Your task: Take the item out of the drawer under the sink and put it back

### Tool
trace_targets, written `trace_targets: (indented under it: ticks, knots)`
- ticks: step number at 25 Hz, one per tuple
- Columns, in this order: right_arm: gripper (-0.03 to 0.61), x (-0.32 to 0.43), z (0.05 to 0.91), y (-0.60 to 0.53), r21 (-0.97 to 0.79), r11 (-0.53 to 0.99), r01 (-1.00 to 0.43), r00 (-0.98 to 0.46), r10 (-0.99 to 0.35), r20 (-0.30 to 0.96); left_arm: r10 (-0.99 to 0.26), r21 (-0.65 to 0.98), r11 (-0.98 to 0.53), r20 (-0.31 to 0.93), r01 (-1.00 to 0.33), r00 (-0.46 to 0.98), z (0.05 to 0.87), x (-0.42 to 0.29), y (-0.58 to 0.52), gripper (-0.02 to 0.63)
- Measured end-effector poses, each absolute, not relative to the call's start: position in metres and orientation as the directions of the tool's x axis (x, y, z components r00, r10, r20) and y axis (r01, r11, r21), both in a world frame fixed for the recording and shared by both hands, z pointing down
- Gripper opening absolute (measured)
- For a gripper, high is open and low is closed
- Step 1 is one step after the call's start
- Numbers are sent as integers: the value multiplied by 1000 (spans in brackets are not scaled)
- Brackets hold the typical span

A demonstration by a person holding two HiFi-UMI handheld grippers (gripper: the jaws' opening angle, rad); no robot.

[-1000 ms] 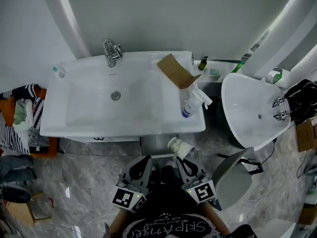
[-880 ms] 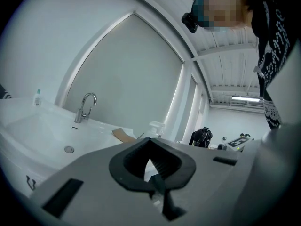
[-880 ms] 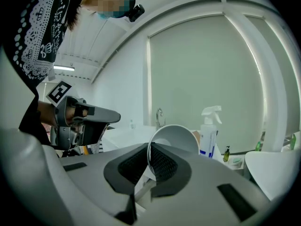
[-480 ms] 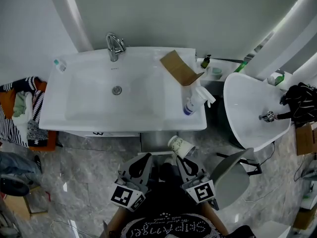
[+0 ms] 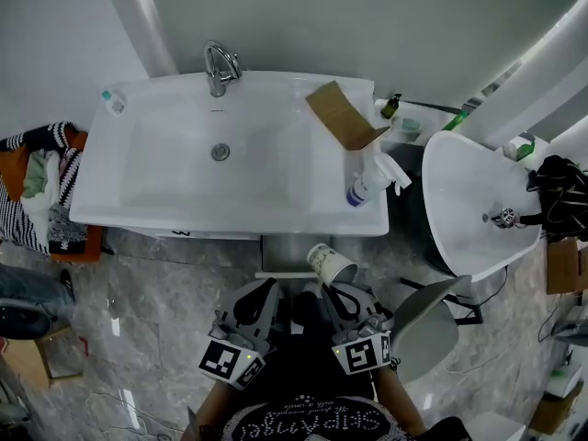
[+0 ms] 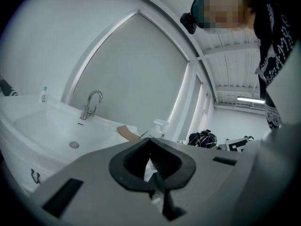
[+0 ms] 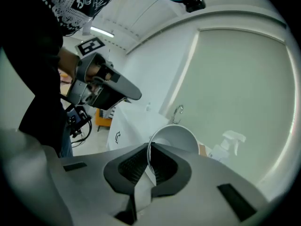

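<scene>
L gripper (image 6: pixel 150 165) first: jaws pressed together, nothing btwn them that I can make out, hanging idle just beside the R one. Ahead of both is the sink (image 5: pixel 147 205), w/ 1 faucet (image 5: pixel 220 65) at its far side. The task item, 1 paper cup (image 5: pixel 331 265), is in my R gripper (image 7: pixel 148 166). The jaws pinch the cup wall at the rim, one jaw inside and one outside. The cup is tipped over and held in the air just short of the sink's front edge. From the R gripper view I look straight into its open mouth; interior looks empty. Handling, my guess: v. light, thin, crushes easily, so the rim pinch is OK but only w/ a gentle squeeze. The rolled rim is prob. the stiffest spot; mid-wall would buckle. Further ahead & to the R of the R gripper, on the sink's ledge: 1 spray bottle (image 5: pixel 370 180) and 1 folded cardboard piece (image 5: pixel 342 116). Count: 2 grippers, 1 cup. The drawer I can't make out clearly.
</scene>
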State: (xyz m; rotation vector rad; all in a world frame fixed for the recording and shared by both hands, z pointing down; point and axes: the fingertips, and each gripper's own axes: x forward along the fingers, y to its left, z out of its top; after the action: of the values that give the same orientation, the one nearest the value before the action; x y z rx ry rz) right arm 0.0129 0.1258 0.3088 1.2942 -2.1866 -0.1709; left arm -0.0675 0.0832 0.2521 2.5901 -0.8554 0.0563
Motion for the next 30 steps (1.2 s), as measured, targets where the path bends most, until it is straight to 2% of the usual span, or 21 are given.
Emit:
trace_targets:
  ticks: [7,12,20,30]
  knots:
    - [25,0,363,112,352,687,-635,-436,-696,571,-559,368,-715,209,-594,803,271,-64,84,0]
    - [25,1,410,101,318,754,-574,-449,-615,648,-571,389,-693,216,-607,792,285,-58,82,0]
    - [25,2,481,73,289,818,-496,-462,-531,710,-592,472,-596,287,-649,753,331,-56,84,0]
    - [25,0,548,69,241,873,-424,-469,-440,766,-569,520,-545,348,-658,745,357,-53,101,0]
